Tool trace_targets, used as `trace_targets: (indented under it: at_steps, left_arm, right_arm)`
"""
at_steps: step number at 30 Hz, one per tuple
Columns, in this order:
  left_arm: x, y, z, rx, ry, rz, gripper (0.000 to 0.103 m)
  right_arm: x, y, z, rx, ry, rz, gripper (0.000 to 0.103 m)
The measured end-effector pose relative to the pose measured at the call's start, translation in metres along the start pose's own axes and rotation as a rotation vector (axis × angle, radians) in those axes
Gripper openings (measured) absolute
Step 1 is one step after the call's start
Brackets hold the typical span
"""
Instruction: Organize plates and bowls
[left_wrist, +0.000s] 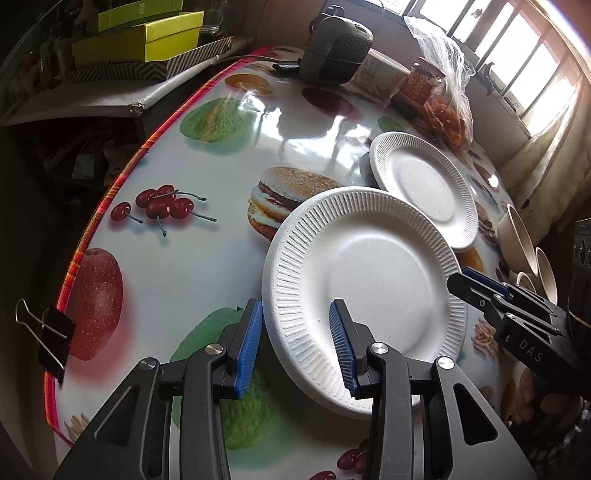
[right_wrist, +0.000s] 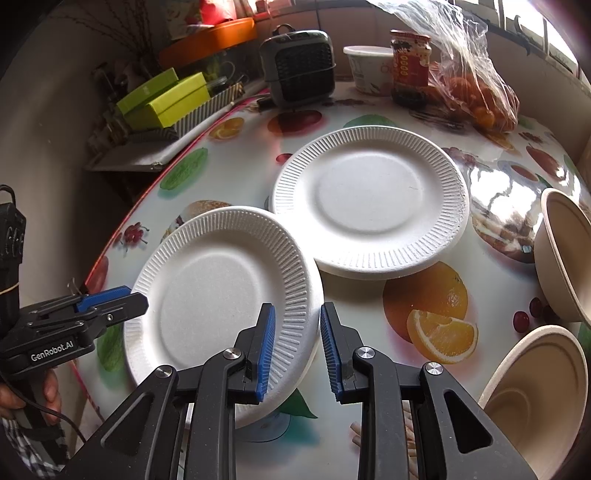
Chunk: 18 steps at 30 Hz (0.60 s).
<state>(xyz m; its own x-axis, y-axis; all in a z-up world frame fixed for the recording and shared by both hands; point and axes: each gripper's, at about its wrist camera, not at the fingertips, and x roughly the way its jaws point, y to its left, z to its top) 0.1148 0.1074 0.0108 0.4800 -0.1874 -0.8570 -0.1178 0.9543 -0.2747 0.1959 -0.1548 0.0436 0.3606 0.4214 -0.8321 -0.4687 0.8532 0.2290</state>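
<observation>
1. Straddling near plate rim, beside far plate on desk: left gripper, right gripper, fingers released.
2. Next, probably: clench, lift, stack onto far plate.

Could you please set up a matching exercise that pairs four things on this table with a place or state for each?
Things:
1. near plate
2. far plate
3. tan bowls
4. jar with red label

Places or states:
A. at the table's right edge
B. at the back, beside the plastic bag of oranges
C. its rim between the open fingers of both the left gripper and the right gripper
D. flat on the table, no gripper at it

Pairs: 1-C, 2-D, 3-A, 4-B
</observation>
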Motion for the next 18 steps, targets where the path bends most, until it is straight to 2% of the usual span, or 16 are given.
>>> trace_targets:
  at_steps: [9,16,18]
  left_arm:
    - [-0.006,-0.002,0.001,0.014,-0.027,0.03,0.039]
    - [-0.013,-0.012,0.007,0.059,-0.06,0.073,0.04]
    - [-0.014,-0.016,0.01,0.075,-0.069,0.087,0.04]
  right_arm:
    - [-0.006,-0.001,0.001,0.002,-0.021,-0.004,0.036]
    - [-0.015,-0.006,0.008,0.008,-0.045,-0.022,0.055]
    - [-0.017,-0.009,0.01,0.008,-0.052,-0.038,0.056]
